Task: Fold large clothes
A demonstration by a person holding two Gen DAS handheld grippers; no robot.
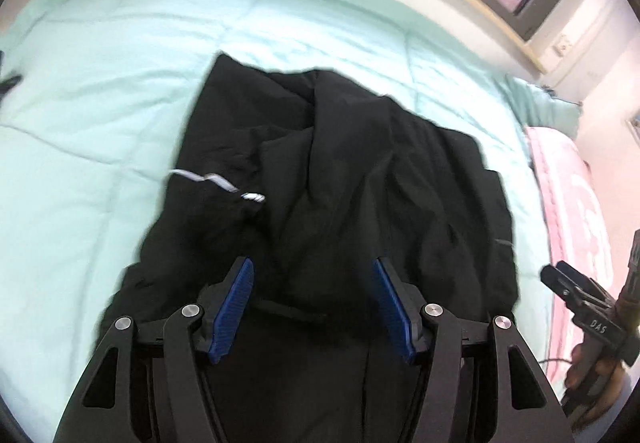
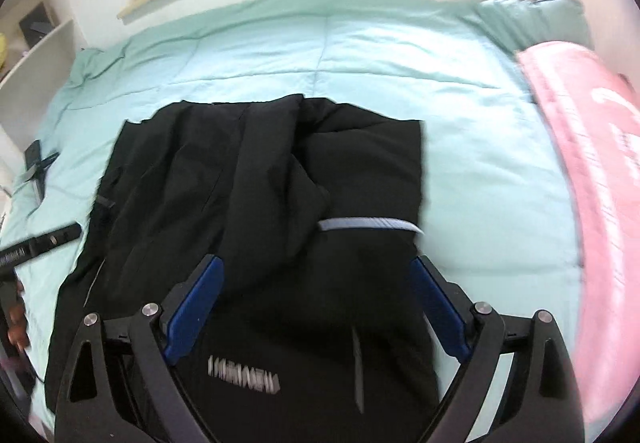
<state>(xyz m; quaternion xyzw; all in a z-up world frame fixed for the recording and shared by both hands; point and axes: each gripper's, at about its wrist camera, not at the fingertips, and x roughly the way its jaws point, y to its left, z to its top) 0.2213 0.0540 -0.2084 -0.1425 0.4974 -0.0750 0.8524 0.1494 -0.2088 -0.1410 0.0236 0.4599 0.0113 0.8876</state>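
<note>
Mint-green quilt [image 2: 380, 55] spread over the whole bed, wrinkled toward the far left corner. Pink blanket [image 2: 592, 171] heaped along the bed's right edge, with a green pillow [image 2: 532, 19] at the far right corner. Black garment [image 2: 256, 179] lying rumpled in the middle of the bed, reaching to the near edge; folds ridged down its centre, a pale stripe [image 2: 370, 224] near its right side, blurred white lettering [image 2: 243, 375] close to the near edge. Left gripper [image 1: 313, 303] above the garment's near part, blue pads [image 1: 234, 307] apart, nothing between them. Right gripper [image 2: 316, 307] likewise above the cloth, pads spread wide, nothing pinched. Small dark objects [image 2: 38, 163] near the bed's left edge, too blurred to identify.
</note>
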